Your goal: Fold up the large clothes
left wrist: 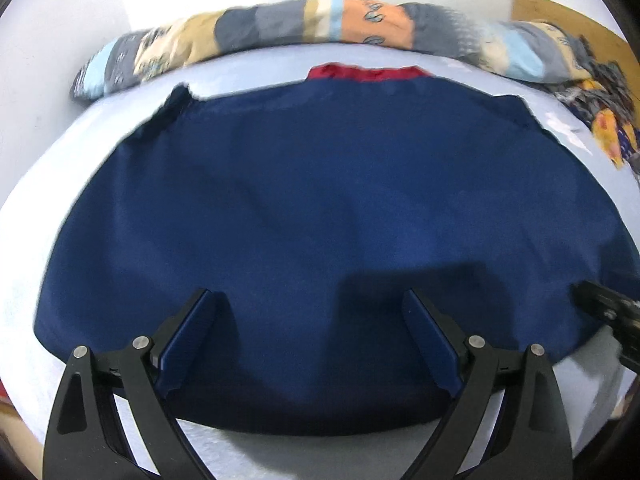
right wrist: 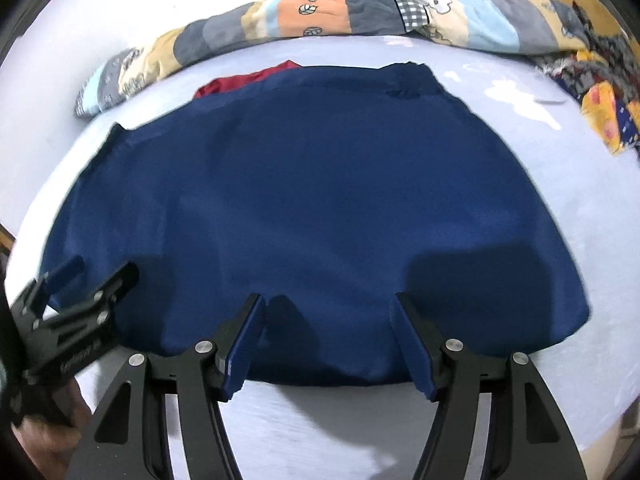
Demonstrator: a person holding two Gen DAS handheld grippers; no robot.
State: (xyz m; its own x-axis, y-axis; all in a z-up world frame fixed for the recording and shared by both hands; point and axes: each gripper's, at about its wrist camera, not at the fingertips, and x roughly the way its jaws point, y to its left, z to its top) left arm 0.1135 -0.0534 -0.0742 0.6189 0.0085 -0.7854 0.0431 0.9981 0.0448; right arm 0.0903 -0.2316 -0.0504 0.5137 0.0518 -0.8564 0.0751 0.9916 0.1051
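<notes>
In the left wrist view, one large navy-blue fabric garment [left wrist: 320,208] lies spread flat on a pale lilac bed sheet [left wrist: 48,184]. It fills the space ahead of the left gripper [left wrist: 308,304], whose two black fingers with blue pads [left wrist: 192,332] stand wide apart with nothing clamped between them; they hover over the near hem of the garment. One strip of red fabric [left wrist: 364,71] shows at the garment's far edge, straight ahead of the jaws. Beyond it, one rolled patchwork quilt in grey, orange, cream and light blue [left wrist: 280,28] runs along the far side of the bed. One heap of dark and yellow patterned cloth [left wrist: 600,112] sits far to the right of the jaws. The tip of the right gripper [left wrist: 604,312] enters at the right edge, over the garment's right corner.

In the right wrist view, the same single garment [right wrist: 312,200] lies ahead of the right gripper [right wrist: 330,306]. Its two blue-padded fingers [right wrist: 244,344] are parted and empty above the near hem. The red fabric [right wrist: 244,80] peeks out at the far left of the jaws. The quilt [right wrist: 320,12] lies beyond, and the patterned cloth [right wrist: 600,108] far right. The left gripper [right wrist: 80,280] shows at the lower left, held by one hand [right wrist: 48,436], its tips over the garment's left corner; from this view I cannot tell how wide its jaws stand. The sheet [right wrist: 560,160] surrounds the garment.
</notes>
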